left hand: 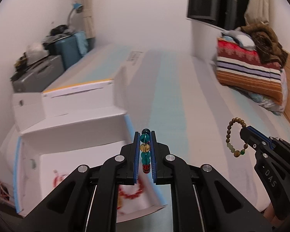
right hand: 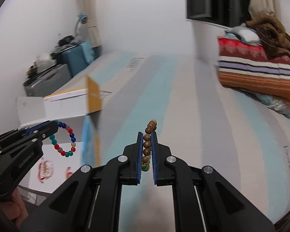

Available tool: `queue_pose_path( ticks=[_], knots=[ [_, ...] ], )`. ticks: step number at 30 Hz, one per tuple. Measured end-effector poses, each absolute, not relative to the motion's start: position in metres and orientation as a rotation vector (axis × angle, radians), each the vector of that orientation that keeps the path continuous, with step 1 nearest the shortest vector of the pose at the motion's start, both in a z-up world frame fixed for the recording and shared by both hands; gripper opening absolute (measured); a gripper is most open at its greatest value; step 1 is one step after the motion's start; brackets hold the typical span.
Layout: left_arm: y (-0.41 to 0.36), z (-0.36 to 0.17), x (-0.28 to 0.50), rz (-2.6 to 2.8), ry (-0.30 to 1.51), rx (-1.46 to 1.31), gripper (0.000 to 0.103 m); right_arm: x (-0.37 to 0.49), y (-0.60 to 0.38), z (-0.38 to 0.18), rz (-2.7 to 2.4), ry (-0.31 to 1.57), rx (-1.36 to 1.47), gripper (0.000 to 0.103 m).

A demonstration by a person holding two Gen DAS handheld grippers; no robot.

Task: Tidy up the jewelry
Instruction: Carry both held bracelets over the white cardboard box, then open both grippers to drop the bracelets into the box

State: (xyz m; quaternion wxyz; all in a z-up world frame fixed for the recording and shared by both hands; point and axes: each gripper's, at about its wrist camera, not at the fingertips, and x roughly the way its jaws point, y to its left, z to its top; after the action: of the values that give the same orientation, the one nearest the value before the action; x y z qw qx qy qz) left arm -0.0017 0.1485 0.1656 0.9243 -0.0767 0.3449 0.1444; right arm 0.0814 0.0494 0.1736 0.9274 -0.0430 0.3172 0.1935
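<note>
The left gripper (left hand: 145,150) pinches a glass-bead bracelet (left hand: 145,152) edge-on between its blue pads, teal, amber and red beads stacked in the narrow gap. At three o'clock the right gripper (left hand: 243,132) is clamped on a wooden-bead bracelet (left hand: 235,137), whose loop dangles free off the fingertips. Both bracelets hang in the air above a mattress (left hand: 174,96) striped pale blue and white.

At nine o'clock stands a stack of white boxes (left hand: 67,116); below it, at seven o'clock, a white surface carries a blurred red bracelet (left hand: 132,192), perhaps lying there or printed there, I cannot tell which. A pile of folded blankets (left hand: 249,67) sits at two o'clock, well apart from the grippers.

The risks here are plain. Round glass beads held on edge offer the pads little to bite on, so any slackening of the left gripper's squeeze would likely let the strand slip and drop onto the mattress or roll off toward the boxes. The wooden loop is held by only a few beads; a quick swing could set it swaying and make it miss wherever it is meant to land. The two grippers also ride fairly close, and a crossing move could tangle one loop with the other. The background blur suggests motion, which adds to the hazard.
</note>
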Motion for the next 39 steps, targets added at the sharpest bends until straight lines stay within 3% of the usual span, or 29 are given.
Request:
queue_pose_path(
  ticks=[17, 39],
  knots=[
    [0.275, 0.119, -0.092, 0.500, 0.785, -0.250, 0.009, 0.035, 0.181, 0.138, 0.619, 0.704, -0.178, 0.007],
    [0.315, 0.057, -0.095, 0.541, 0.917, -0.293, 0.009, 0.054, 0.229, 0.068, 0.595, 0.894, -0.266, 0.007]
  ],
)
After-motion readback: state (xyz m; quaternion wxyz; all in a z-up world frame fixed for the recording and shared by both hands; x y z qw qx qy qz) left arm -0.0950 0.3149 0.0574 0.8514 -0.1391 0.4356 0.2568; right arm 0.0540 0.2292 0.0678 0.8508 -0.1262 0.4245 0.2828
